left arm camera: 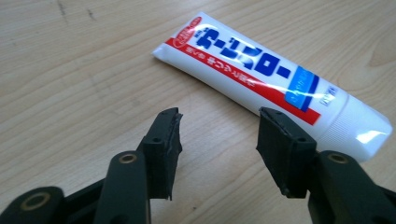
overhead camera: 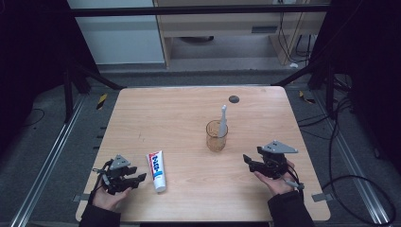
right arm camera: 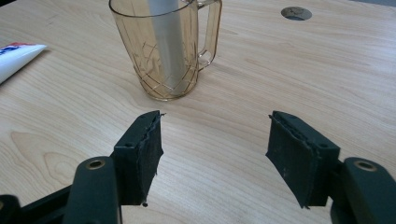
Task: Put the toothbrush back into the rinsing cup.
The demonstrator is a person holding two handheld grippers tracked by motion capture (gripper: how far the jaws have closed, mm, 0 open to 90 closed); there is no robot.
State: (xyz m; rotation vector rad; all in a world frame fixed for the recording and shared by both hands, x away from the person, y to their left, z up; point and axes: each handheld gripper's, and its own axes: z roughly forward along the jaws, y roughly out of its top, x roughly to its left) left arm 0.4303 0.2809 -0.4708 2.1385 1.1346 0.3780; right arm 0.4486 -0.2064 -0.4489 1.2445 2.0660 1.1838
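high view: left tongs [overhead camera: 137, 179] released beside toothpaste tube [overhead camera: 157, 170]; right tongs [overhead camera: 247, 161] released near cup [overhead camera: 216, 136].

Around the work: bench, floor, back wall

Light wooden table [overhead camera: 189, 118], pale grain, with a dark round disc [overhead camera: 233, 99] set flush near the far edge; small grey brackets [overhead camera: 81, 197] at the near corners; on the grey floor, metal rail [overhead camera: 47, 156] along the left, yellow-and-black tape strips [overhead camera: 101, 100] off both far corners, black cables [overhead camera: 340, 142] looping at the right; behind, a white panel [overhead camera: 118, 38] beside a wooden cabinet [overhead camera: 227, 23]; slanting black frame struts [overhead camera: 94, 78] at both sides.
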